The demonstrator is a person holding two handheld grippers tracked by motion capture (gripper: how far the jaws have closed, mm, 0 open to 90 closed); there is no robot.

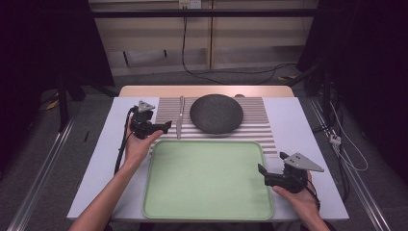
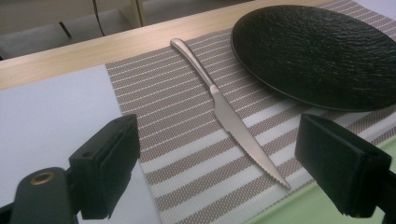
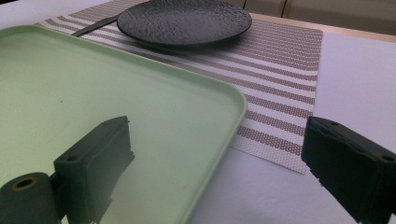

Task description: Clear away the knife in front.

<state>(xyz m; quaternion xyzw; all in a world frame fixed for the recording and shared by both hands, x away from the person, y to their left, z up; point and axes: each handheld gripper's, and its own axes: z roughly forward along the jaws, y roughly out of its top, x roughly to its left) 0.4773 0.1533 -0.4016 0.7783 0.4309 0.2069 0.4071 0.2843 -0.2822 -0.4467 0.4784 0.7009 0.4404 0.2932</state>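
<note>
While the left gripper (image 2: 217,172) hangs with jaws wide just short of the knife (image 2: 229,114) lying on the striped mat (image 2: 177,121) beside the plate (image 2: 322,51), it looks like the approach, needing a drop astride the blade; the right gripper (image 1: 269,177) waits, spread wide, at the tray (image 1: 207,178).

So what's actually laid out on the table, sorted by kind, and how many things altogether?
Knife: 1
Black plate: 1
Striped placemat: 1
Green tray: 1
Hand-held grippers: 2, the left gripper and the right gripper
Total: 6
</note>
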